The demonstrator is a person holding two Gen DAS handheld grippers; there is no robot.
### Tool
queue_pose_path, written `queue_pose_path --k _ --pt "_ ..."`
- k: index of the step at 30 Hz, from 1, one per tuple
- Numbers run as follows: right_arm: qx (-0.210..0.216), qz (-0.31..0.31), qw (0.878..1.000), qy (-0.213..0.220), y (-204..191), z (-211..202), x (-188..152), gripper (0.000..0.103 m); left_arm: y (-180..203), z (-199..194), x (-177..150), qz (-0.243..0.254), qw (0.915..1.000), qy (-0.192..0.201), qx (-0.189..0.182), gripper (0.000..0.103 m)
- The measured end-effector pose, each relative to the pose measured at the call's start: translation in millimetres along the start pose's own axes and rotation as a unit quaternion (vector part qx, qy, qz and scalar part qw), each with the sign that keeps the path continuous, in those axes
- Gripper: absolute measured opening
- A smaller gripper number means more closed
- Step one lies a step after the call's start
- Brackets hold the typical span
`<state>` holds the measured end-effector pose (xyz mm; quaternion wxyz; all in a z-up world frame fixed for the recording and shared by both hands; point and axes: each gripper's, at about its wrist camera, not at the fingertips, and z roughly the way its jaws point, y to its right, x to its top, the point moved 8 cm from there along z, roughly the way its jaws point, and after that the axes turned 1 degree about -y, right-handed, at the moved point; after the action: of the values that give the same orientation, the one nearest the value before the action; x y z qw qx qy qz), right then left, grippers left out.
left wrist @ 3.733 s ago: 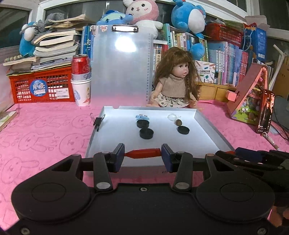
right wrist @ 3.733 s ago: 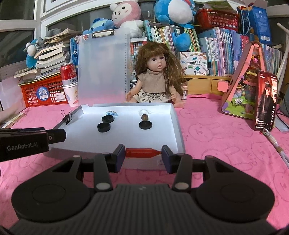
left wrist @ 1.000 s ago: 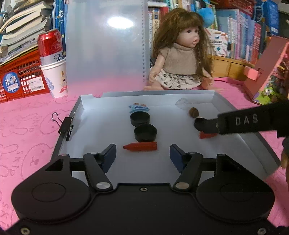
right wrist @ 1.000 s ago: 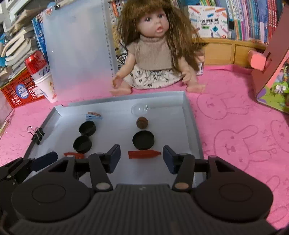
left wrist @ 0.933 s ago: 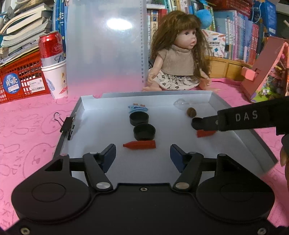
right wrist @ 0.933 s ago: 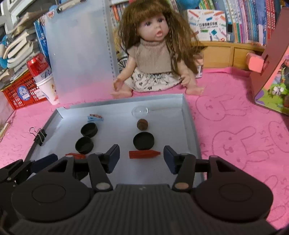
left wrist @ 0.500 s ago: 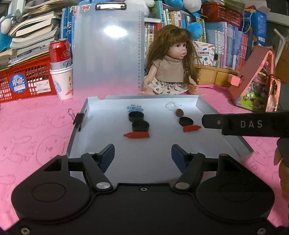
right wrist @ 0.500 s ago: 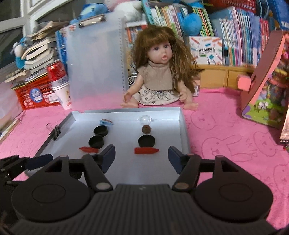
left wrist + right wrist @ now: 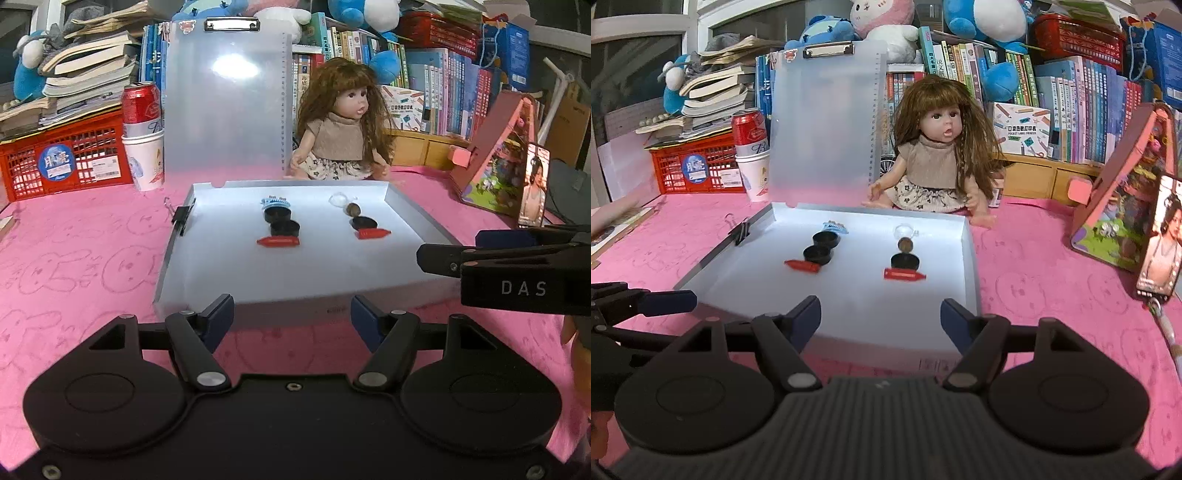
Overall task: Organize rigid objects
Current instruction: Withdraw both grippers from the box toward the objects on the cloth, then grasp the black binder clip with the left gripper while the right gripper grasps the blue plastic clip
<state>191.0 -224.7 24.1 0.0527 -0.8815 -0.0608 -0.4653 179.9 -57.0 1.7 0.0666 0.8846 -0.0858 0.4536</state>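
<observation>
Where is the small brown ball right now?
In both wrist views the brown ball lies in the white tray's right column, between the clear dome behind it and a black cap in front.

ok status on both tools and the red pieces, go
Left tool open, empty. Right tool open, empty. Both red bullet-shaped pieces lying in the white tray. Nothing blocking.

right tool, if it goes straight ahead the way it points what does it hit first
Probably the near wall of the tray, which sits just ahead of the open right tool. Passing above it, the red piece comes next; depth is unclear.

Pink table (image 9: 74, 258) carries tray (image 9: 417, 218), doll (image 9: 340, 140), cup (image 9: 146, 162).
</observation>
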Motion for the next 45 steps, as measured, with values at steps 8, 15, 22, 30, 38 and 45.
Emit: queue_pose_path --k 8,15,22,30,38,45 --pt "0.004 -0.004 1.0 0.01 -4 -25 -22 0.084 3 -34 -22 0.004 1.0 0.008 0.0 0.07" --pt "0.008 -0.006 1.0 0.021 -5 -39 -40 0.084 14 -52 -45 0.01 0.9999 0.01 -0.01 0.071" --pt "0.009 -0.018 0.999 0.037 -10 -48 -61 0.084 20 -65 -65 0.015 0.9994 0.03 0.001 0.071" --pt "0.003 -0.016 0.999 0.037 -6 -53 -80 0.084 19 -79 -74 0.022 0.9987 0.043 0.016 0.071" --pt "0.001 -0.018 0.999 0.039 -4 -56 -91 0.084 22 -82 -87 0.017 0.9995 0.029 0.0 0.071" --pt "-0.011 -0.038 0.999 0.037 -5 -55 -95 0.084 31 -71 -92 0.023 0.9996 0.015 -0.008 0.069"
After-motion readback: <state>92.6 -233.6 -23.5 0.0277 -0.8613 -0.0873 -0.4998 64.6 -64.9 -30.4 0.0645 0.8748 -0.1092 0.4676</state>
